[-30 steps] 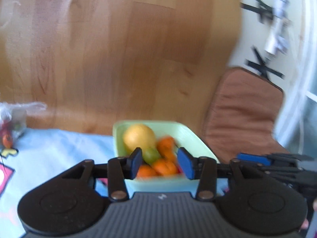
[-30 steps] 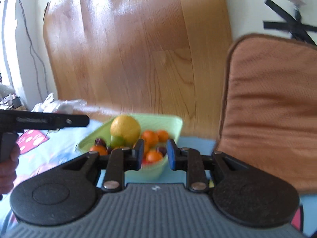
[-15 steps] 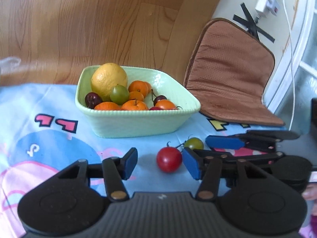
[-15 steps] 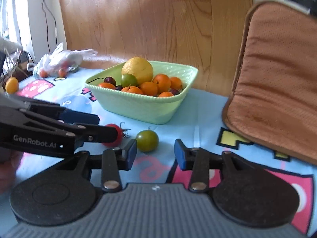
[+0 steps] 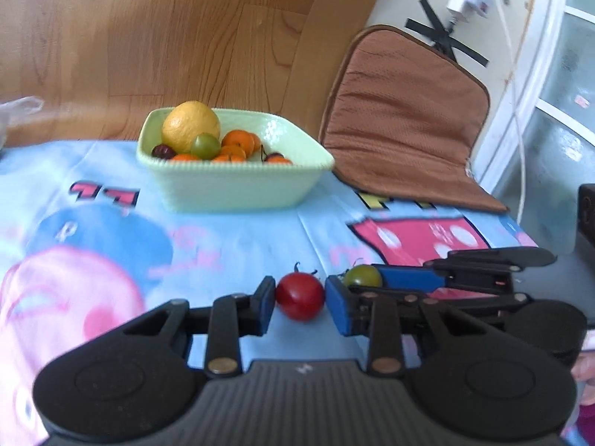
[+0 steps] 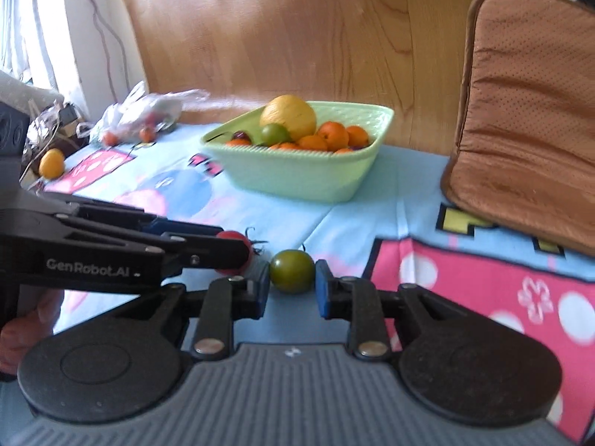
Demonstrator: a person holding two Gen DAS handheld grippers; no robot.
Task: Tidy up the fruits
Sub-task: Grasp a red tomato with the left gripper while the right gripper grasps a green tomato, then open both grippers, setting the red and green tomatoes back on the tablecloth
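Observation:
A red tomato lies on the blue cartoon tablecloth between the open fingers of my left gripper, with small gaps on both sides. A green tomato lies just right of it, between the open fingers of my right gripper. The red tomato shows behind the left gripper's fingers in the right wrist view; the green tomato shows beside the right gripper's blue pad in the left wrist view. A pale green bowl holds a big yellow citrus, mandarins, a green tomato and cherries farther back.
A brown cushion leans at the back right. A plastic bag with small fruits and a loose orange fruit sit at the far left. A wooden panel stands behind the table.
Both grippers have moved down and forward, so each tomato now sits between its gripper's fingers instead of ahead of them. The bowl appears farther away.

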